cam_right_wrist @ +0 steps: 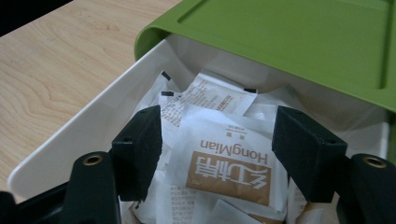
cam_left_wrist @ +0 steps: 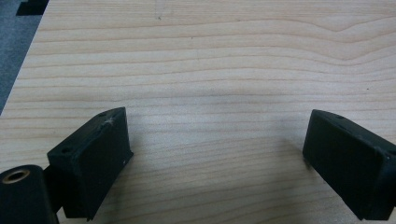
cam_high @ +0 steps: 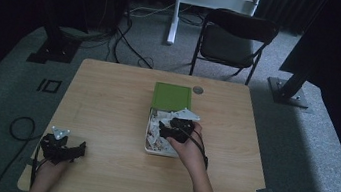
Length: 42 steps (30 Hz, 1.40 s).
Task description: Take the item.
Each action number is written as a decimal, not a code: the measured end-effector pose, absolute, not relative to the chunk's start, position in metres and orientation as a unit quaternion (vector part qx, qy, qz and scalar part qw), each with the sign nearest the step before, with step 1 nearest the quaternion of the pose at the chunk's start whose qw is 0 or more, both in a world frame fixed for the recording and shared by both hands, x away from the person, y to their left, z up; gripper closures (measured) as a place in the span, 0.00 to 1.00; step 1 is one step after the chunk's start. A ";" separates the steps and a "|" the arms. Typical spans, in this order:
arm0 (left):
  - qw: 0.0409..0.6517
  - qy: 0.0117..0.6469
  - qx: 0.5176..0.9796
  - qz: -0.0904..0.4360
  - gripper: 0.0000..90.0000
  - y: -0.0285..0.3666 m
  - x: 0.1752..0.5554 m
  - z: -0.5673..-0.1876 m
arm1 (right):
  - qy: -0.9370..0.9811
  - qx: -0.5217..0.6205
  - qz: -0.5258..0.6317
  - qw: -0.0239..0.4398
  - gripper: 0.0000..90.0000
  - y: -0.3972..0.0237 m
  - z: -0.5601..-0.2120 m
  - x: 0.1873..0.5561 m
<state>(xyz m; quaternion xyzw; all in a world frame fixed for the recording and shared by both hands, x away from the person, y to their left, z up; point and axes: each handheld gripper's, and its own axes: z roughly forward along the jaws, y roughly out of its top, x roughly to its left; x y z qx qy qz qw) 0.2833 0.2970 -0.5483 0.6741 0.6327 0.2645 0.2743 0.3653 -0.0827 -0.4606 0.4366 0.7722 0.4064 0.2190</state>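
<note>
A white box (cam_high: 147, 147) stands mid-table, its green lid (cam_high: 172, 97) slid back over the far half. It holds several white paper sachets. My right gripper (cam_high: 170, 128) reaches down into the box. In the right gripper view its jaws (cam_right_wrist: 218, 116) stand apart on either side of a sachet printed "HongMian" (cam_right_wrist: 229, 163), under the lid's edge (cam_right_wrist: 280, 37) and beside the box wall (cam_right_wrist: 93, 126). I see no pad pressing on the sachet. My left gripper (cam_high: 74, 152) rests near the table's front left corner, open (cam_left_wrist: 217, 121) over bare wood.
A small round metal disc (cam_high: 197, 89) sits in the tabletop just behind the lid. Beyond the table are a black folding chair (cam_high: 235, 37), a white stand leg (cam_high: 175, 11) and cables on the grey carpet. The table's left edge (cam_left_wrist: 18, 79) runs close to my left gripper.
</note>
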 end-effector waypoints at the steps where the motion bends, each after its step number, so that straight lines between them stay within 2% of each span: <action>1: 0.274 0.633 0.674 0.265 0.09 0.297 0.283 -0.548 | 0.772 0.437 0.407 0.217 0.37 -0.082 -0.460 0.365; 19: 0.274 0.633 0.674 0.264 0.09 0.297 0.283 -0.548 | 0.814 0.418 0.338 0.222 0.34 -0.074 -0.469 0.376; 34: 0.274 0.633 0.674 0.264 0.09 0.297 0.283 -0.548 | 0.836 0.378 0.342 0.204 0.69 -0.082 -0.456 0.372; 42: 0.275 0.633 0.673 0.265 0.09 0.297 0.283 -0.548 | 0.829 0.376 0.368 0.190 0.75 -0.090 -0.451 0.369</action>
